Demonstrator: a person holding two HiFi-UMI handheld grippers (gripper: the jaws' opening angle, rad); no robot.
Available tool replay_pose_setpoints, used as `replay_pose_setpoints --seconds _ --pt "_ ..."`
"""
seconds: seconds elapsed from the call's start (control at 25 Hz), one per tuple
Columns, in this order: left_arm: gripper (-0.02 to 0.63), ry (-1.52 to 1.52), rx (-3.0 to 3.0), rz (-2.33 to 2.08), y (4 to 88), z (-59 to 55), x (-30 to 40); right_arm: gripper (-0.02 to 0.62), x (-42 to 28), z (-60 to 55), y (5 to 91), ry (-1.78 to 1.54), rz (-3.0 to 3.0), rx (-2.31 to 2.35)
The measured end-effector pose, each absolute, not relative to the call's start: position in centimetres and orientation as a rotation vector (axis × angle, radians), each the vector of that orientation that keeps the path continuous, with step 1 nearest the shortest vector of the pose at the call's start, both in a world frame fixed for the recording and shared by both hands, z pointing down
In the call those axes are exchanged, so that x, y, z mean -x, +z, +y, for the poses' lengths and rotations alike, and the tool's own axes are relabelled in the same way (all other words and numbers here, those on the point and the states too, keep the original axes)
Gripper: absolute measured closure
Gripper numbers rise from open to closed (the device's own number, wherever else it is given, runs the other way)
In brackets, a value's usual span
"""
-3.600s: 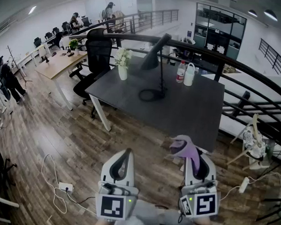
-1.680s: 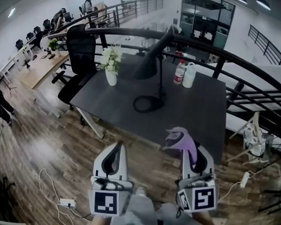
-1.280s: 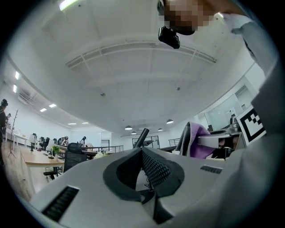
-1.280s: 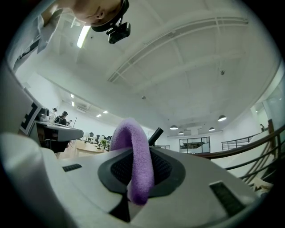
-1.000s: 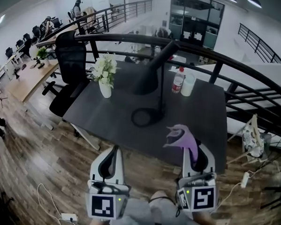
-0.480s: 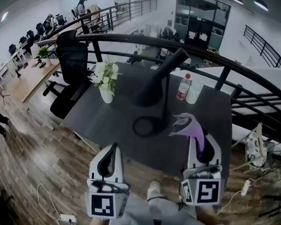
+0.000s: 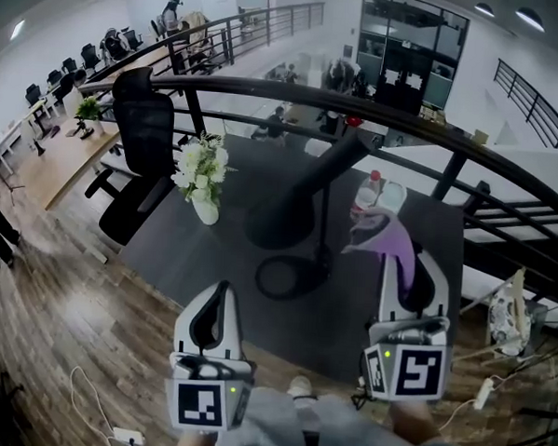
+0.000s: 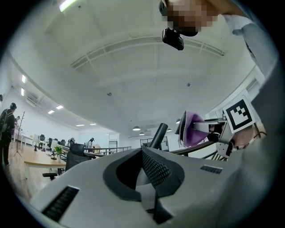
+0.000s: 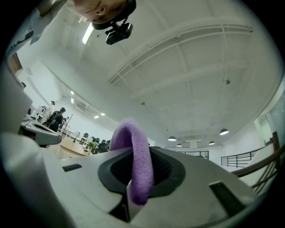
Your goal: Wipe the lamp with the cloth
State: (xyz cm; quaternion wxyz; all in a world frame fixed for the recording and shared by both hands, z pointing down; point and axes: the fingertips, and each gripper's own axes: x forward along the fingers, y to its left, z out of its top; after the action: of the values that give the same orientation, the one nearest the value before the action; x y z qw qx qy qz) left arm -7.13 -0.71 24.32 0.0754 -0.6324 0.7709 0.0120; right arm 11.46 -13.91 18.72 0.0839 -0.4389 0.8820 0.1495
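A black desk lamp with a cone shade and a ring base stands on the dark grey table. My right gripper is shut on a purple cloth, held up over the table's right part, just right of the lamp's stem. In the right gripper view the cloth loops out from between the jaws of the right gripper. My left gripper is shut and empty, low near the table's front edge. The left gripper view shows the left gripper, the lamp's arm and the cloth.
A white vase of flowers stands left of the lamp. A plastic bottle and a white jug sit behind the cloth. A black office chair is at the left, a curved railing behind the table.
I have come closer to the table. My right gripper has carried the cloth forward and up, from the table's front edge to beside the lamp's stem. The left gripper stays low and shut.
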Motion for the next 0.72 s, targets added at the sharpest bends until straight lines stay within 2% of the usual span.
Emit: replay_pose_setpoints --seconds 0.72 --pt "0.601 0.015 1.902 2.317 25.1 -8.1 9.3 0.543 -12.6 -23.1 16.0 0.495 2.505 1.449"
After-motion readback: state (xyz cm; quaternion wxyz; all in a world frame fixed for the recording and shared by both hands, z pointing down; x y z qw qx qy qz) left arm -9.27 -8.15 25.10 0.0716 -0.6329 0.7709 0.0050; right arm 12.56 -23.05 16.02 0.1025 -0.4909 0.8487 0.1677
